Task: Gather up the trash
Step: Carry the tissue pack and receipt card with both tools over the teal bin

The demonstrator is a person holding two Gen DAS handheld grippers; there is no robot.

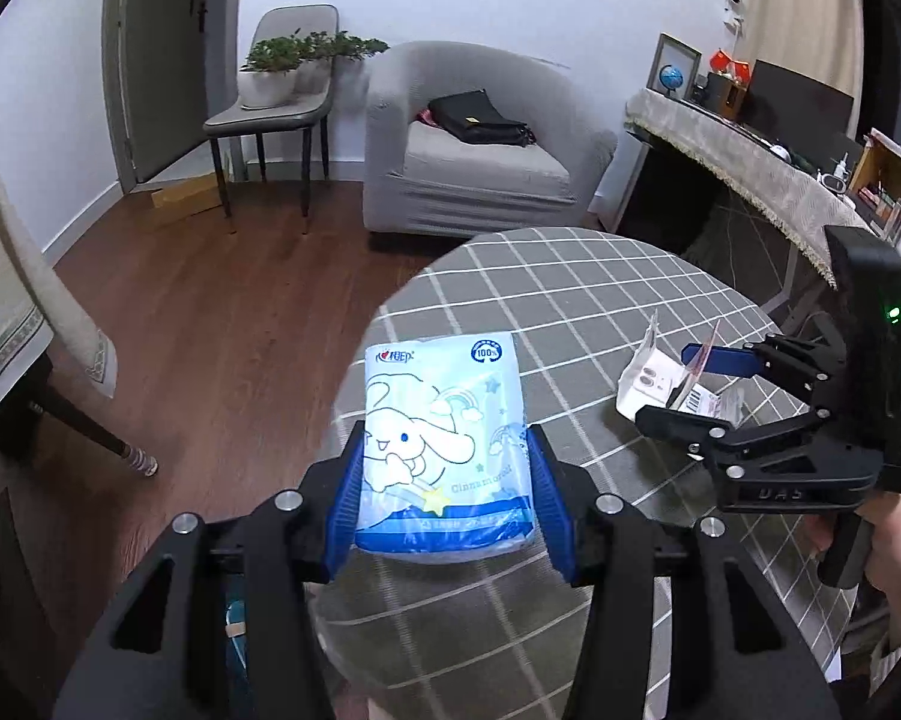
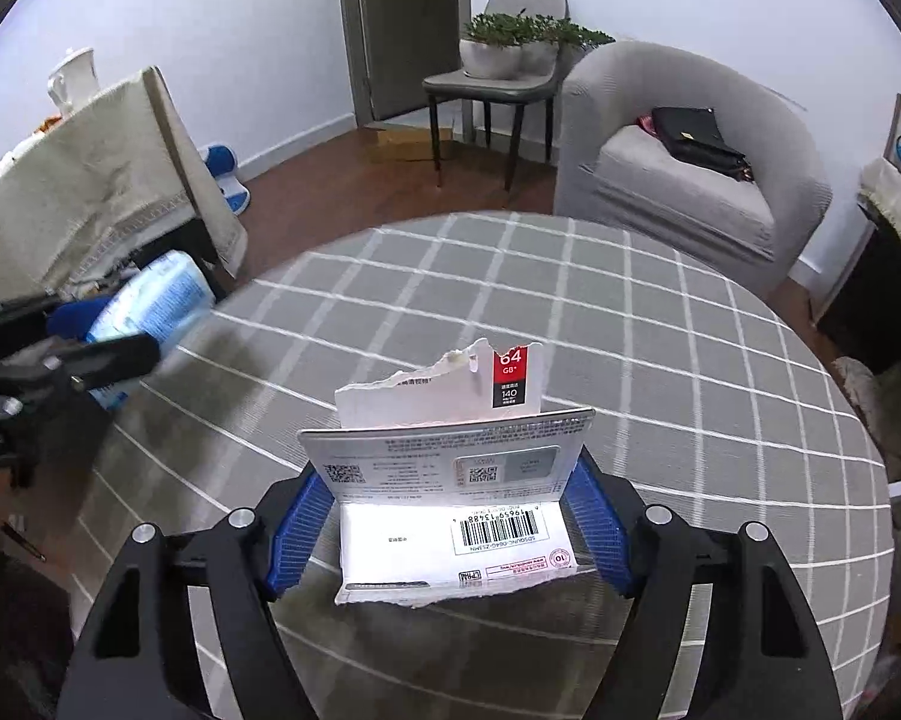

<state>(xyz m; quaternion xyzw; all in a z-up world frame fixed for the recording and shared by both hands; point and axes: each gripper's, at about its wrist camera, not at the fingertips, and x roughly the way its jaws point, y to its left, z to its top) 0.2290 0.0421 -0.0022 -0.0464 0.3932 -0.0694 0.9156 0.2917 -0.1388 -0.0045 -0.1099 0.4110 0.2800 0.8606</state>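
grey checked worktop [image 2: 630, 312] is filling both views. left gripper [image 1: 444, 480] is clamping the tissue pack [image 1: 444, 450] by its sides, lifting it clear near the edge. right gripper [image 2: 450, 516] is pinching the torn card packaging [image 2: 450, 480] across its width, probably for carrying both to a bin.

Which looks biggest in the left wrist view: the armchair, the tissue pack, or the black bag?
1. Armchair, largest.
2. Tissue pack; it sits close to the camera between the jaws, so it looks inflated.
3. Black bag on the armchair seat, smallest.
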